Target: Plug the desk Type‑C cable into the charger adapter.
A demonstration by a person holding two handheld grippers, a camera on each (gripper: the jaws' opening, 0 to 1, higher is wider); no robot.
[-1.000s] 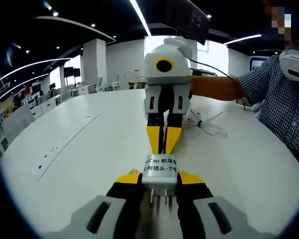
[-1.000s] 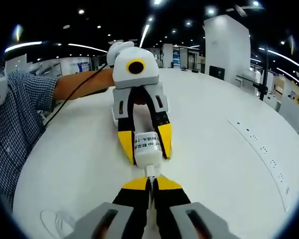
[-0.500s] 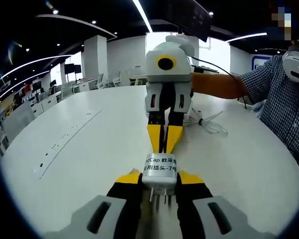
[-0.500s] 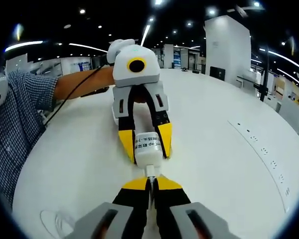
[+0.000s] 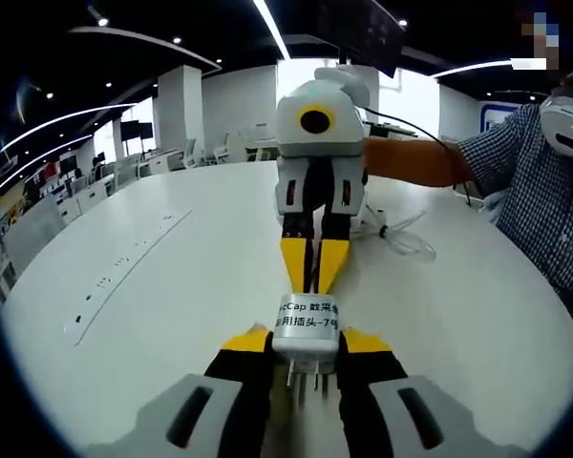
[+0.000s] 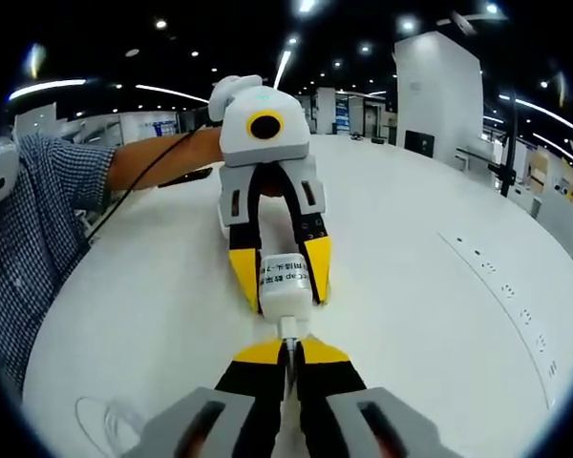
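Charger adapter (image 5: 307, 334), a smooth white block labelled "cCap" beside Chinese characters, sat clenched in the left gripper (image 5: 306, 355) above the glossy white table (image 5: 153, 286), while the right gripper (image 6: 287, 358) pinched the thin Type-C cable (image 6: 288, 331) at its port, nothing having shifted since before.

White charger adapter (image 5: 307, 329) with black print on its label, yellow-and-black jaws on the grey-and-white left gripper (image 5: 306, 355) and right gripper (image 6: 286, 355), white cable (image 5: 401, 239), white table (image 5: 153, 286), blue-and-white checked sleeve (image 6: 38, 219).
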